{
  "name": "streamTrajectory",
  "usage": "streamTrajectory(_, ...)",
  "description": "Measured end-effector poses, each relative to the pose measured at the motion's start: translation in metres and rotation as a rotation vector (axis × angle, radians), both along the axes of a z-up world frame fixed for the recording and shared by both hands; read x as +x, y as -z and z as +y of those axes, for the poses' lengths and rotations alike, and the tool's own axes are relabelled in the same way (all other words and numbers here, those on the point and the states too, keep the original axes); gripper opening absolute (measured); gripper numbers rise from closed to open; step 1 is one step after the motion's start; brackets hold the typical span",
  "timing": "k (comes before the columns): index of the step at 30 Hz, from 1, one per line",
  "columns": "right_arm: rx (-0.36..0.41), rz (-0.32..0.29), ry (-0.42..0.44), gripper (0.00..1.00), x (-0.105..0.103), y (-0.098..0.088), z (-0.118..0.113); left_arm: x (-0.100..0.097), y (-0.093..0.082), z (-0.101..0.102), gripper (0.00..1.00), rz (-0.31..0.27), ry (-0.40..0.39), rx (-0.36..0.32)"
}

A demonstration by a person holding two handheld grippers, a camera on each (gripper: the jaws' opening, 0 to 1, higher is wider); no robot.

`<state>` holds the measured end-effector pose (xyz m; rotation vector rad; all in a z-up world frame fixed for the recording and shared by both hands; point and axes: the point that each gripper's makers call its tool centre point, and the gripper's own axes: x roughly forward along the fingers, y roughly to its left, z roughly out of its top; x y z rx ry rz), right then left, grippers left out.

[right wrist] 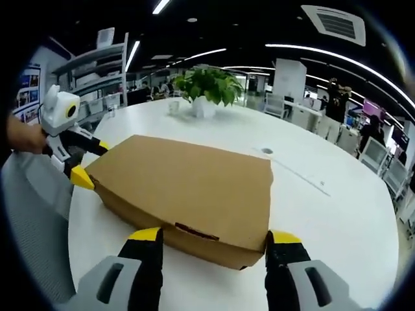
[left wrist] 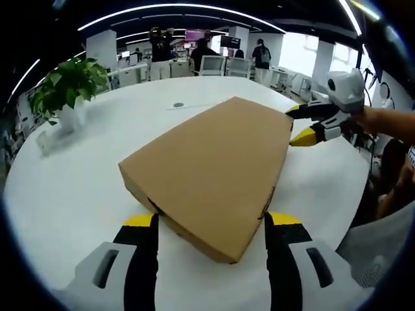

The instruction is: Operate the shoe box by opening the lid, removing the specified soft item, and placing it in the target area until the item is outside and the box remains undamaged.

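closed shoe box [right wrist: 188, 194], right claw [right wrist: 214, 243] agape

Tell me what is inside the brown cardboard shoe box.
The flat brown cardboard shoe box lies closed on the round white table. Its lid covers everything, so the contents cannot be seen.

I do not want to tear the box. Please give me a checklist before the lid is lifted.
1. Lid closed flat on shoe box: ok.
2. Left gripper open, jaws astride the near corner: ok.
3. Right gripper open, facing the side with the tab slot: ok.
4. Jaws already gripping the lid edge: not ok.
5. Plant standing apart from box: ok.
6. Soft item inside: cannot tell.
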<state>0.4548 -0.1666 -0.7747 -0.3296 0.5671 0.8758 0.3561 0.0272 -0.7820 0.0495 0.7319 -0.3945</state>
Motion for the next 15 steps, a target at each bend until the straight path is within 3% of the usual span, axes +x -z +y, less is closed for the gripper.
streamTrajectory(15,0.013,0.026,0.013,0.59,-0.0036,0.0001,0.001,0.0039,0.0022,0.0053,0.68,0.029,0.033,0.022)
